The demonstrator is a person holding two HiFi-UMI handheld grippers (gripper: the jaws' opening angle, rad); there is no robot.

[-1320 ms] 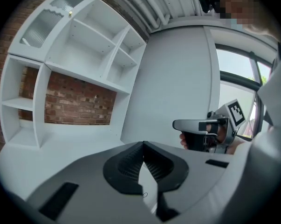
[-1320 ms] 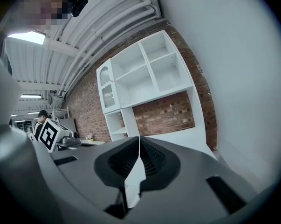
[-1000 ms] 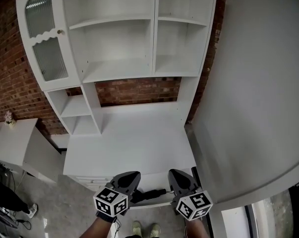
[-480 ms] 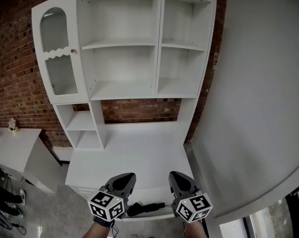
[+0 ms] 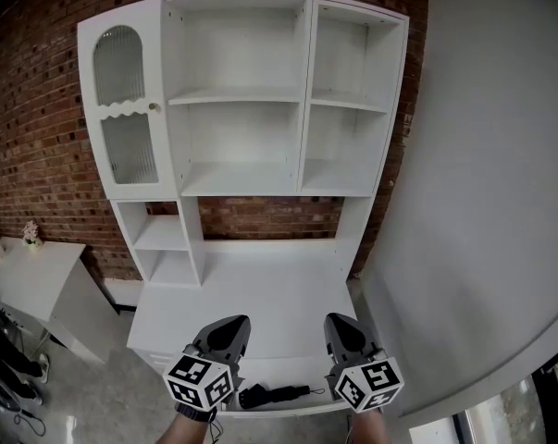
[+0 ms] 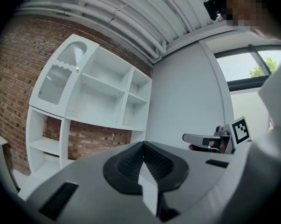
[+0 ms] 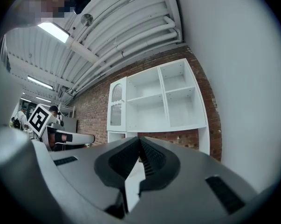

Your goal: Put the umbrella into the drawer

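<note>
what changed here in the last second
The left tongs and right tongs both rose above the drawer, shut and empty, and the head view tipped up to show the whole cabinet. Nothing was gripped or released. The umbrella stayed lying in the open drawer.

Evenly bright, soft shadows; ceiling lamp (image 7: 52, 32) glares, fisheye edges bend, darken.

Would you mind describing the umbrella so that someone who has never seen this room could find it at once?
Start at the tall white shelf unit against the brick wall and come down to its desk top. In the open drawer just below that top's front edge lies the umbrella. It is short, black and folded, the only dark thing on the white furniture.
</note>
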